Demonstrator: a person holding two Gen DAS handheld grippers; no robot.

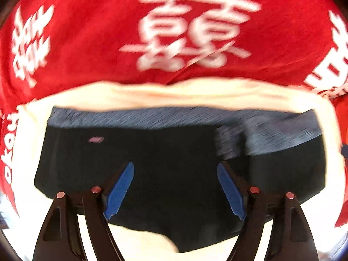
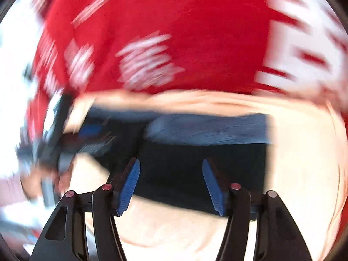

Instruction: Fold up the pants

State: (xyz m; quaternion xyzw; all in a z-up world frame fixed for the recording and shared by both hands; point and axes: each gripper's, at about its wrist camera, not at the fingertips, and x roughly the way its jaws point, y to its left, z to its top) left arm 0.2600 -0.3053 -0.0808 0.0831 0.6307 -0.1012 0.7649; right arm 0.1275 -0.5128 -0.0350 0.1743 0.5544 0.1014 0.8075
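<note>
Black short pants (image 1: 165, 165) with a grey-blue waistband (image 1: 152, 117) lie flat on a cream cloth (image 1: 195, 93); the right side is folded over, its waistband slanting. My left gripper (image 1: 175, 170) is open and empty, just above the black fabric. In the blurred right wrist view the pants (image 2: 195, 163) lie ahead, waistband (image 2: 206, 128) at the far side. My right gripper (image 2: 171, 167) is open and empty over them. The left gripper (image 2: 87, 134) shows blurred at the left.
A red cloth with big white characters (image 1: 187, 28) covers the surface beyond the cream cloth, and shows in the right wrist view (image 2: 195, 32). White, bright areas lie at the left edge (image 2: 13, 65).
</note>
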